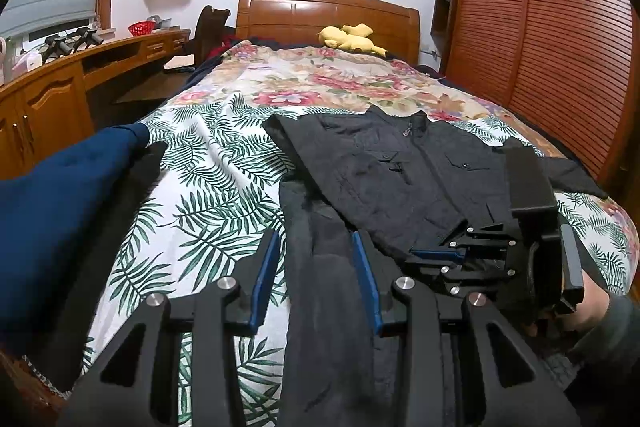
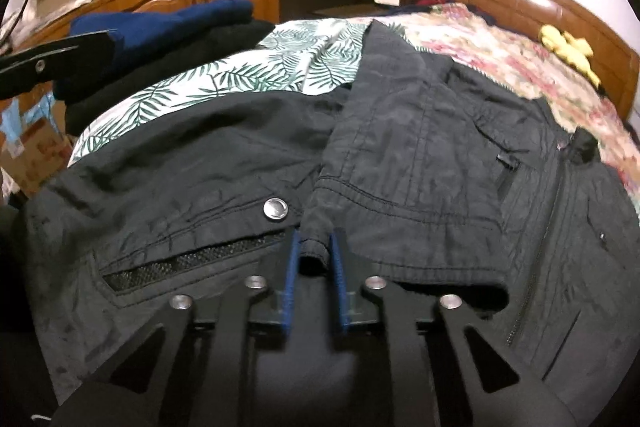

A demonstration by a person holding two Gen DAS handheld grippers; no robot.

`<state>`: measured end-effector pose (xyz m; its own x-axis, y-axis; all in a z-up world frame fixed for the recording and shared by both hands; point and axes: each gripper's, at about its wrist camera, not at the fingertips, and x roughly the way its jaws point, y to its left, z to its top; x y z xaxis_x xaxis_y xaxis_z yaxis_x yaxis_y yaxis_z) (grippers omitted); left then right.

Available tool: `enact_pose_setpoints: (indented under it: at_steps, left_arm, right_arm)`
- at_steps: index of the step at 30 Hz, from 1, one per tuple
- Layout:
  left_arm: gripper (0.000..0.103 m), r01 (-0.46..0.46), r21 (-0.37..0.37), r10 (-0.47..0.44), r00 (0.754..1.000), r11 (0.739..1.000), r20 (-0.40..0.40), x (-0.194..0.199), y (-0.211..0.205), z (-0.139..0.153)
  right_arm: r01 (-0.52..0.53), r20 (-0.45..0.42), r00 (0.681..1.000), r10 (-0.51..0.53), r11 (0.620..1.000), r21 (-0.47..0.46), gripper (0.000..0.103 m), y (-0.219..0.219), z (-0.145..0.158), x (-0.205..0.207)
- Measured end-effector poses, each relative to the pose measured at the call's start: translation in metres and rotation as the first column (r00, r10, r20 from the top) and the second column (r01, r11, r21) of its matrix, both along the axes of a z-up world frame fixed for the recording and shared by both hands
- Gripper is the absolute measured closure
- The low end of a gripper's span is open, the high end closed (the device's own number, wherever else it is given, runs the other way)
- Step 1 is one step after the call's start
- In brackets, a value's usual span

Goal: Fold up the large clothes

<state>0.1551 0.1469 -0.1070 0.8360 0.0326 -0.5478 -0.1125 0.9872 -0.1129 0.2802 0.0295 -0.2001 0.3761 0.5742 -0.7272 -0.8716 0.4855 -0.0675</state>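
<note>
A leaf-print bed (image 1: 208,163) carries the black jacket (image 1: 400,171), spread front-up with one sleeve folded across its chest. The left claw (image 1: 314,279) hovers spread open above a sleeve; the right claw (image 2: 314,259) pinches the cuff.

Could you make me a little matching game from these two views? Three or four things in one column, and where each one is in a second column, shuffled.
Things:
1. black jacket
2. yellow plush toy
3. folded navy garment
4. red basket

Places:
A. on the wooden desk under the window
B. by the headboard, at the far end of the bed
C. spread out in the middle of the bed
D. on top of a dark folded garment at the bed's left edge

Pairs: 1-C, 2-B, 3-D, 4-A
</note>
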Motion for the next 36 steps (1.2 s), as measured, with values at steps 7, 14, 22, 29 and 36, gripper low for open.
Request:
enact_pose_setpoints:
  at_steps: [7, 14, 22, 29, 36]
  left_arm:
    - [0.067, 0.010, 0.000, -0.010, 1.000, 1.000, -0.001, 0.001, -0.005, 0.000]
    - [0.067, 0.038, 0.019, -0.039, 0.999, 0.999, 0.008, 0.001, -0.019, 0.001]
    - [0.067, 0.056, 0.026, -0.056, 0.998, 0.998, 0.010, 0.004, -0.030, 0.001]
    - [0.067, 0.075, 0.022, -0.075, 0.997, 0.997, 0.019, 0.008, -0.041, 0.003]
    - [0.067, 0.114, 0.031, -0.115, 0.993, 0.993, 0.024, 0.013, -0.060, 0.004]
  right_arm:
    - [0.065, 0.013, 0.998, -0.067, 0.991, 0.115, 0.100, -0.024, 0.021, 0.008]
    - [0.111, 0.047, 0.991, -0.125, 0.966, 0.232, 0.100, -0.059, 0.060, 0.006]
    - [0.145, 0.069, 0.981, -0.181, 0.923, 0.357, 0.100, -0.105, 0.101, -0.006]
    - [0.175, 0.086, 0.971, -0.223, 0.907, 0.384, 0.100, -0.132, 0.112, -0.016]
    - [0.210, 0.113, 0.956, -0.271, 0.900, 0.383, 0.100, -0.154, 0.116, -0.026]
